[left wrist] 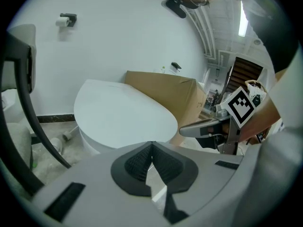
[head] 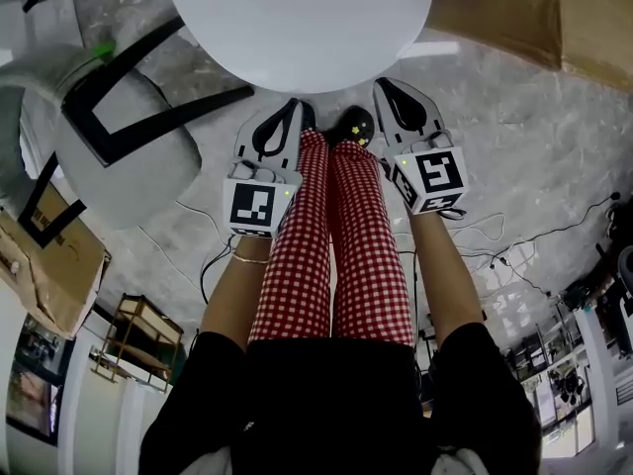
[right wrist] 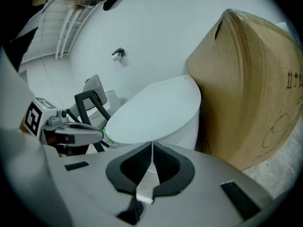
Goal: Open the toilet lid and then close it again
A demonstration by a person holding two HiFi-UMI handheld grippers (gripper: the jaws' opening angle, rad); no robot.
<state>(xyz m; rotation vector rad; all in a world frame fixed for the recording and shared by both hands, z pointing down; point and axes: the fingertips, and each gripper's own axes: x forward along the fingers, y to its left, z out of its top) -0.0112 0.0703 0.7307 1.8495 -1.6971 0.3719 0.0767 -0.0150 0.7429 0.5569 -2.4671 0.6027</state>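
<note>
Left gripper (head: 287, 117) and right gripper (head: 391, 95) both point at the front edge of the lid (head: 297, 18), one on each side of our legs in red checked trousers (head: 336, 255). Each gripper's jaws are pressed together with nothing between them, as each gripper's own view shows: the left gripper's tips (left wrist: 151, 145) meet in a point, and the right gripper's (right wrist: 151, 145) do the same. The tips sit just beside the lid's front rim, and we cannot tell whether either one touches it.

The lid is down, a white oval lying flat on the toilet. From the left gripper view it (left wrist: 123, 117) spreads straight ahead. From the right gripper view it (right wrist: 156, 110) does likewise.

A brown box (head: 534, 8) stands just beside the toilet on our right, against the white wall (left wrist: 132, 37). A white chair (head: 129, 117) with a black frame stands on the grey floor (head: 514, 146) to our left. A black shoe (head: 353, 127) shows between the two grippers, near the lid's front edge. Cables (head: 495, 236) trail across the floor on our right.
</note>
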